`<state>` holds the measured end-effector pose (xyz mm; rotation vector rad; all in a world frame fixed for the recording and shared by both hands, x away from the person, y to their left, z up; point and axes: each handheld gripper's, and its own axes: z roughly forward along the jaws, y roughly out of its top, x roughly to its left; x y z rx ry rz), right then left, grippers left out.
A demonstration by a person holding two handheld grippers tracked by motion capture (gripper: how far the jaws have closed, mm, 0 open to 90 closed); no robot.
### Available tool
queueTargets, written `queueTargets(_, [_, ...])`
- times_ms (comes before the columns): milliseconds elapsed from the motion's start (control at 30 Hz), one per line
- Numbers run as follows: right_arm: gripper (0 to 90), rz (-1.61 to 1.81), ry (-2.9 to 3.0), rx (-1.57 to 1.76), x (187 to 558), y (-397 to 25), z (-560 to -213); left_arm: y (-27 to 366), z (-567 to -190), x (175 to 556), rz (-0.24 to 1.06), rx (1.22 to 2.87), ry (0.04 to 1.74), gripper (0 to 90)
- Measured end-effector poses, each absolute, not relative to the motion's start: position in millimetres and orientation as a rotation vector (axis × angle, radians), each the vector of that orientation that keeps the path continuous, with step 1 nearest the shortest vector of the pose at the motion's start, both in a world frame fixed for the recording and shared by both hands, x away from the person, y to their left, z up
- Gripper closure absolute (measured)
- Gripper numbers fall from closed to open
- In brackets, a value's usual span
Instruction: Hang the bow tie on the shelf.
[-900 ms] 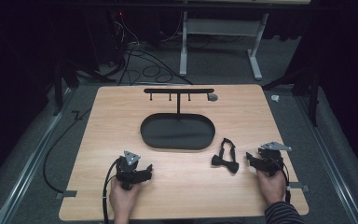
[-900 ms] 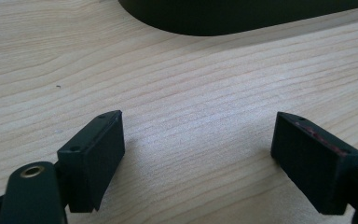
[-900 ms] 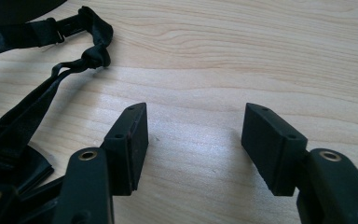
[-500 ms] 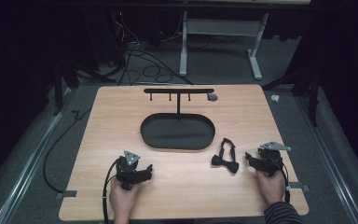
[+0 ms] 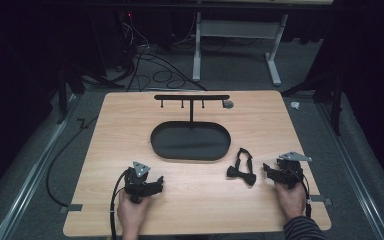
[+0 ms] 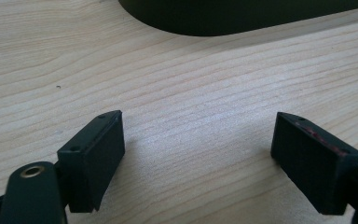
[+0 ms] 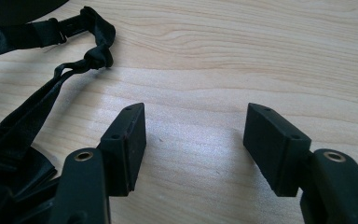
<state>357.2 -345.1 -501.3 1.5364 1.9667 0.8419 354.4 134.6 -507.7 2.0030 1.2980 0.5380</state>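
A black bow tie with its strap lies on the wooden table, right of centre near the front. My right gripper rests on the table just right of it, open, jaws wide with bare wood between them; in the right gripper view the bow tie lies left of the left jaw. My left gripper sits at the front left, open and holding nothing. A black stand with an oval tray base and a hook bar is in the table's middle.
The tray's dark rim lies a short way ahead of the left gripper. Cables and a desk frame are on the floor behind the table. A cable trails off the left edge.
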Motion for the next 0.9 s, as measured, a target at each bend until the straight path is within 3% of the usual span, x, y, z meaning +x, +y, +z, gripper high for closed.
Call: queueTargets(900, [40.9,0.872,1.965,1.574,349.4,-352.4,-492.9,134.5,-507.7,354.9,0.541,2.0,1.299,17.8])
